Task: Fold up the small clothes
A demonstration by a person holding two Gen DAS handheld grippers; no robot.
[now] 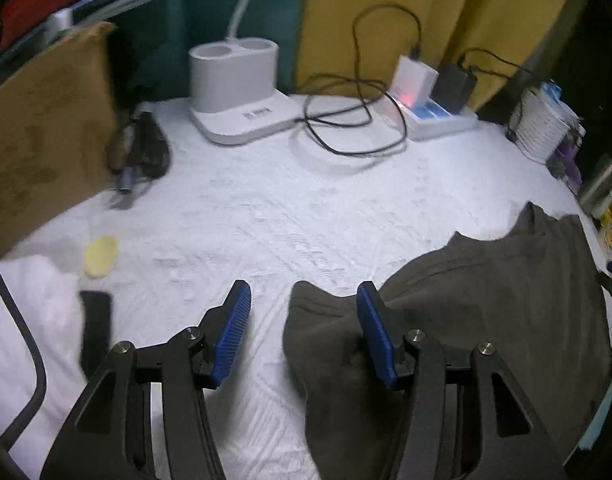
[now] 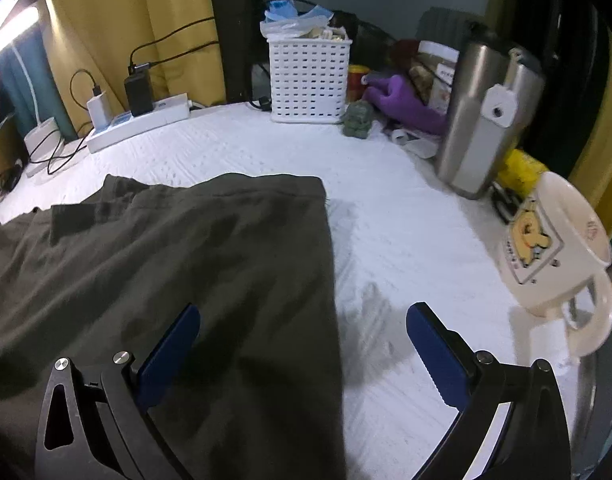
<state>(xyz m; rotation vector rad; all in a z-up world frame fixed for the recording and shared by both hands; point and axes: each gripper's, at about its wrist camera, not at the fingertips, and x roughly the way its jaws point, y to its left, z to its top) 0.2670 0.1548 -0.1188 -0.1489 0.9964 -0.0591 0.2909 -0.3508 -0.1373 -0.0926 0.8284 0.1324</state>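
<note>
A dark olive-grey garment (image 1: 485,300) lies spread on the white sheet (image 1: 266,208), filling the lower right of the left wrist view. My left gripper (image 1: 304,286) is open; the garment's near-left corner sits between its blue pads, which do not press on it. Its right finger is over the cloth and its left finger over bare sheet. In the right wrist view the garment (image 2: 186,248) covers the left half, its right edge running straight down. My right gripper (image 2: 304,308) stands wide open across that edge, left finger over cloth, right finger over the sheet (image 2: 385,220).
At the back stand a white lamp base (image 1: 234,80), a power strip with chargers (image 1: 425,108) and loose black cables (image 1: 345,120). A cardboard box (image 1: 46,128) is at left. On the right are a white basket (image 2: 309,76), a steel flask (image 2: 485,116) and a mug (image 2: 553,240).
</note>
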